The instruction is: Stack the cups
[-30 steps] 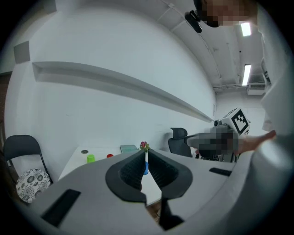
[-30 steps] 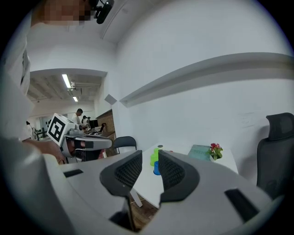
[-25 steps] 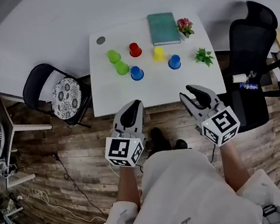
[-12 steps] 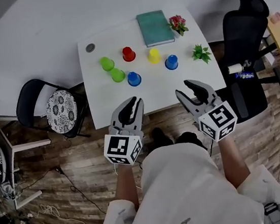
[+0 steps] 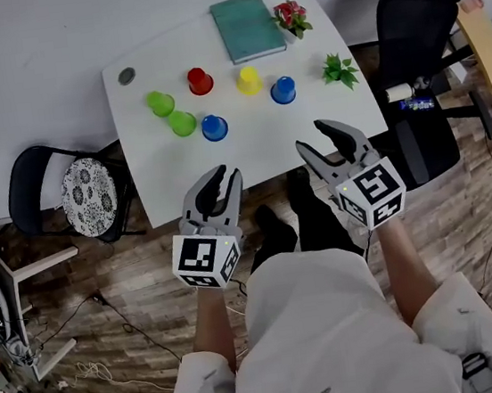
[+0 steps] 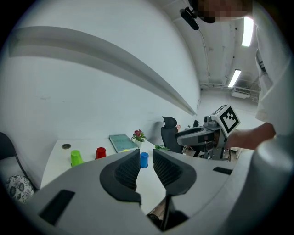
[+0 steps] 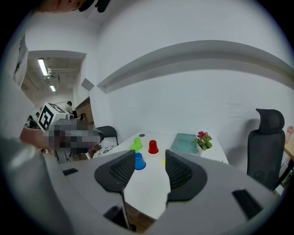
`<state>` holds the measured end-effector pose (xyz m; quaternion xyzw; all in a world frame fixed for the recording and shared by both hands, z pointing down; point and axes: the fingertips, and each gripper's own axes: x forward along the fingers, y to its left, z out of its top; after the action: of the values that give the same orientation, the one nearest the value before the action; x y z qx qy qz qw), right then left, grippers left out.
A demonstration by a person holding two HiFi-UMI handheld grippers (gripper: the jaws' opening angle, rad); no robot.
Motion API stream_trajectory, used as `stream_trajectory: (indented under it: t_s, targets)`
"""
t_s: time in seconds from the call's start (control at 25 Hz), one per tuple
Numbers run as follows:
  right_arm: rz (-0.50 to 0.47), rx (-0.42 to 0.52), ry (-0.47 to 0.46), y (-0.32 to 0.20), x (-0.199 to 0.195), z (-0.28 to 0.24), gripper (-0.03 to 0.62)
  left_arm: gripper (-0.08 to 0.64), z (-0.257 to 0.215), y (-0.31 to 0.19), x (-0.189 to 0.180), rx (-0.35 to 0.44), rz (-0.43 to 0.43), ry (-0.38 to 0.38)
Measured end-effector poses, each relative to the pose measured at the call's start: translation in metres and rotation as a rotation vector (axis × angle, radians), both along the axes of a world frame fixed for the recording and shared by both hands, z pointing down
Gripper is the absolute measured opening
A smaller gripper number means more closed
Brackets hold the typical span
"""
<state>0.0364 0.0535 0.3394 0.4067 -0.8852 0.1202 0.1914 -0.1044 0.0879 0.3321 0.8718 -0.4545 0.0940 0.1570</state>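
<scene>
Here's the white table (image 5: 250, 159), and six cups are spread across it, each standing on its own, none stacked. Over on the left are two green cups (image 5: 160, 103), close together. Next comes a red cup (image 5: 200, 81), then a yellow cup (image 5: 249, 80) beside it. One blue cup (image 5: 214, 128) sits nearest the front edge, just beside the nearer green one. A second blue cup (image 5: 282, 90) is off to the right of the yellow. Along the far edge lie a teal book (image 5: 247, 27) and a small pot of red flowers (image 5: 292, 17). A little green plant (image 5: 338, 70) stands by the right edge, and a round grey disc (image 5: 127, 75) is in the far left corner. Now the tools, and both hover at the near edge of the table, well apart from every cup. The left gripper (image 5: 224, 178) has its jaws narrowly parted, having just been opening, and nothing is between them. Only a distant blue cup shows through the gap in the left gripper view. The right gripper (image 5: 317, 137) stands clearly wider, its jaws also having just been opening, and it is empty too. A black office chair (image 5: 412, 25) stands to the right of the table, and a chair with a patterned cushion (image 5: 83, 190) to the left.
</scene>
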Motion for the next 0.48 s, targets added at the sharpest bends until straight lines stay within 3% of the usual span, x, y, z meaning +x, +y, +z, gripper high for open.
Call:
stream_trajectory:
  t_s: [0.48]
  targets:
    - [-0.044,-0.053,0.086,-0.066,0.019,0.066,0.244,0.104,0.028,-0.030,0.017,-0.058,-0.023,-0.061]
